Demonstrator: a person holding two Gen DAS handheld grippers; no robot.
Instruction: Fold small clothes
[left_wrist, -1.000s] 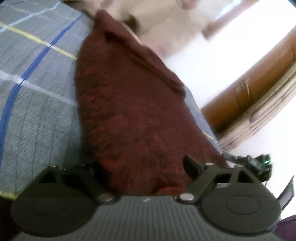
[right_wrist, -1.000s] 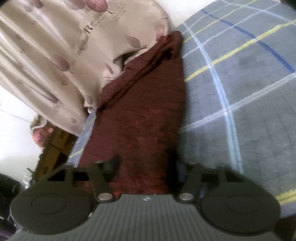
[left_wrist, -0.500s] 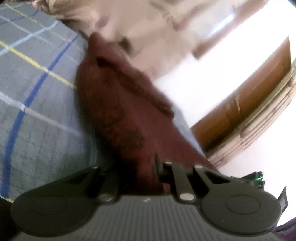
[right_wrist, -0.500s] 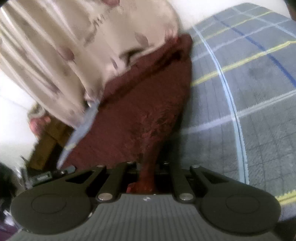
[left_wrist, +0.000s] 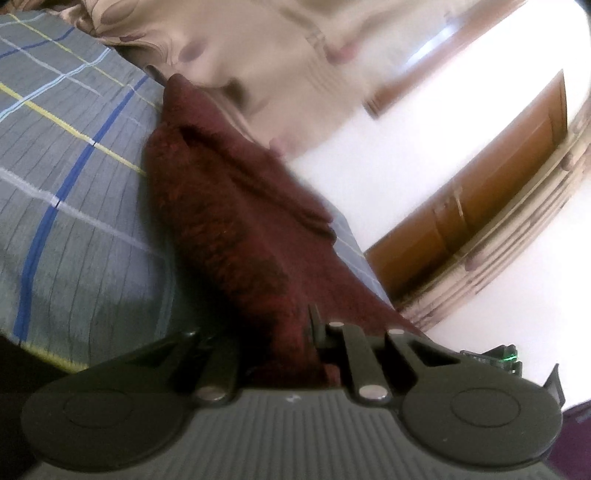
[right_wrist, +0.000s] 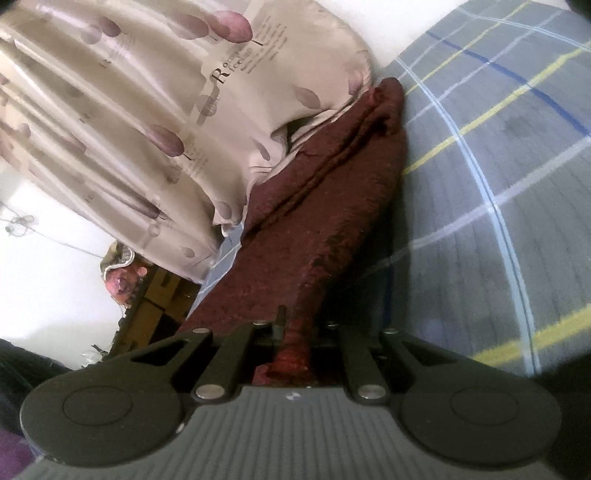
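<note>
A dark maroon fuzzy garment (left_wrist: 236, 221) lies stretched out on a grey plaid bedspread (left_wrist: 74, 192); it also shows in the right wrist view (right_wrist: 317, 229). My left gripper (left_wrist: 280, 350) is shut on the garment's near edge, and the cloth rises from the bed into the jaws. My right gripper (right_wrist: 295, 343) is shut on another part of the near edge, with the cloth bunched between its fingers. The garment's far end lies by a beige curtain (right_wrist: 147, 110).
The beige leaf-print curtain (left_wrist: 266, 48) hangs at the bed's far side. A brown wooden door frame (left_wrist: 498, 192) stands past the bed edge on the left gripper's right. The plaid bedspread (right_wrist: 498, 184) stretches to the right of the garment. Dark furniture (right_wrist: 155, 295) sits beyond the bed.
Both grippers went from open around the garment's near edge to shut on it. They have lifted that edge up off the bedspread, and the cloth now pulls taut toward the jaws.
</note>
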